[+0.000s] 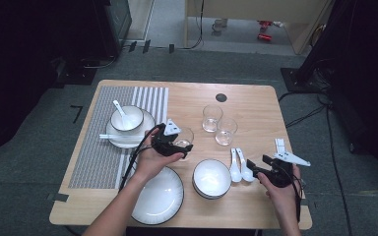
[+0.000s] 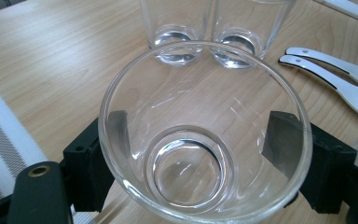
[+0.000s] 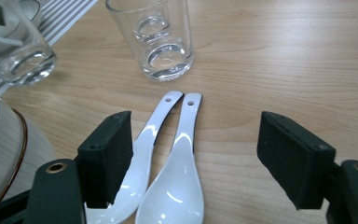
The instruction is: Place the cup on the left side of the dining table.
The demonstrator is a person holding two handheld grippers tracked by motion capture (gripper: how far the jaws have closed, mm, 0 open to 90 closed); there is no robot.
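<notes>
Grey carpet surrounds our wooden counter [image 1: 256,105], and we take the white bowl [image 1: 211,178] near its front edge as our landmark. Our left gripper [image 1: 175,142] sits just beyond and to the left of that bowl, its jaws closed against both sides of a clear glass [image 2: 205,133], which stands upright between them; we cannot tell whether its base rests on the counter or is just off it. Two more glasses [image 1: 218,124] stand beyond the bowl, well apart from it. Just to the right of the bowl lie two white spoons [image 3: 168,163], side by side and touching, handles pointing away from us. Our right gripper [image 1: 263,169] hovers over them with its jaws wide apart, holding nothing.

We judge we are laying the table: the glass is in hand and headed for a place setting, perhaps toward the striped mat [image 1: 103,147] left of the bowl. Next, we should carry the glass level and set it down gently; the right jaws must drop and close on one spoon alone. We can read no brand or writing anywhere.
</notes>
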